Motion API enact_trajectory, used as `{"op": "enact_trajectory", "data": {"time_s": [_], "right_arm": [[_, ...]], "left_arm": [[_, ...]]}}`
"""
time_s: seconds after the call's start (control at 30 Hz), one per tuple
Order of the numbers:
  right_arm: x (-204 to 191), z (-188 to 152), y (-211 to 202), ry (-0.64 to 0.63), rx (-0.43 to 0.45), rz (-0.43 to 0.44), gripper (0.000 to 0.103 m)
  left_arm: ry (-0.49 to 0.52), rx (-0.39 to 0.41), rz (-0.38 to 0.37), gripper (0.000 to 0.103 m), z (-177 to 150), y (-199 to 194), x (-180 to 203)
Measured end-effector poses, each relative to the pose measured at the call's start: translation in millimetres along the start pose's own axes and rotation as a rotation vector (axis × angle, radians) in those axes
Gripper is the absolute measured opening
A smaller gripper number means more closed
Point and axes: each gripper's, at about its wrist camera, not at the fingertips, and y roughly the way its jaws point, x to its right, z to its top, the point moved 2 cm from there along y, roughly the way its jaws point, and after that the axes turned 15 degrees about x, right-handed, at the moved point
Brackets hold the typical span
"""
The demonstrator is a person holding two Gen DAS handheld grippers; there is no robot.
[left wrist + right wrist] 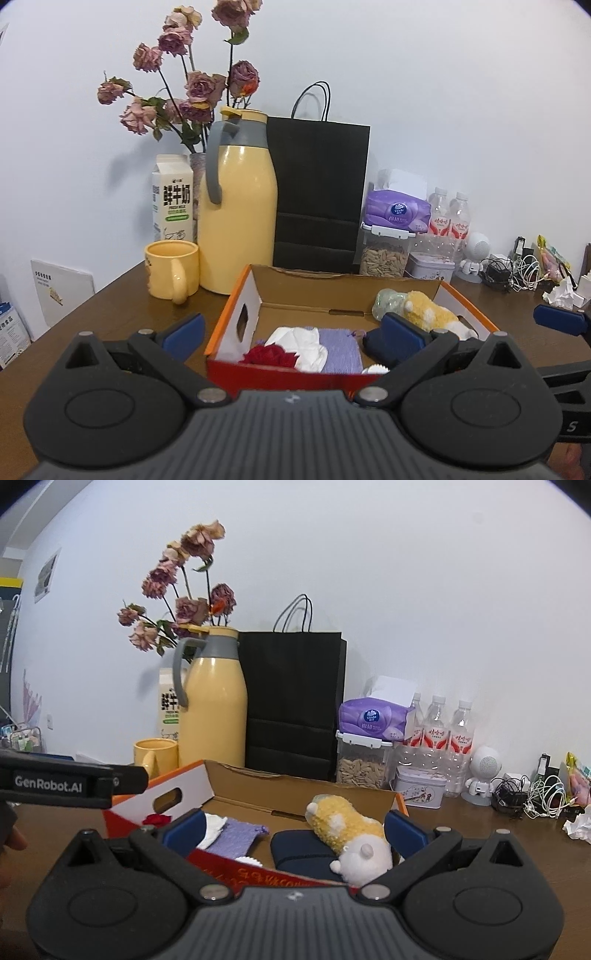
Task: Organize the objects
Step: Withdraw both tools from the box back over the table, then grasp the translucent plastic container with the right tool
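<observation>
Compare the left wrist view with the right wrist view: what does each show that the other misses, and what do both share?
Only the left wrist view shows the milk carton's full front and the right claw's blue pad.

Only the right wrist view shows the third water bottle and the GenRobot.AI label on the left claw's side.

Both show the cardboard box, yellow plush toy, purple cloth, yellow thermos, yellow mug and black paper bag.

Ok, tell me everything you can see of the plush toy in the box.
The plush toy is fuzzy, yellow with white patches and a white end carrying small nubs. It lies on its side in the right part of the open cardboard box, resting across a dark navy pouch. Neither gripper touches it.
</observation>
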Motion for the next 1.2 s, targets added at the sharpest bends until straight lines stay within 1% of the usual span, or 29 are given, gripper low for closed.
{"op": "enact_trajectory", "data": {"time_s": [0.2,0.5,0.63,0.8,1.03,1.2], "right_arm": [[-11,4,-35,0.018,0.015,0.027,0.103],[-29,5,-80,0.050,0.001,0.048,0.103],[-42,1,-99,0.050,-0.021,0.066,0.103],[-58,-11,-119,0.052,-0.073,0.082,0.103],[-79,-27,-128,0.042,-0.146,0.102,0.103],[-89,-40,-115,0.051,-0.202,0.108,0.103]], "left_arm": [[-0.011,-0.038,0.015,0.103,-1,-29,-10],[-0.004,-0.051,0.045,0.103,-1,-76,-24],[-0.007,-0.072,0.059,0.103,-4,-94,-33],[-0.005,-0.088,0.068,0.103,-9,-120,-41],[-0.013,-0.108,0.071,0.103,-15,-142,-52],[-0.018,-0.098,0.075,0.103,-13,-150,-59]]}}
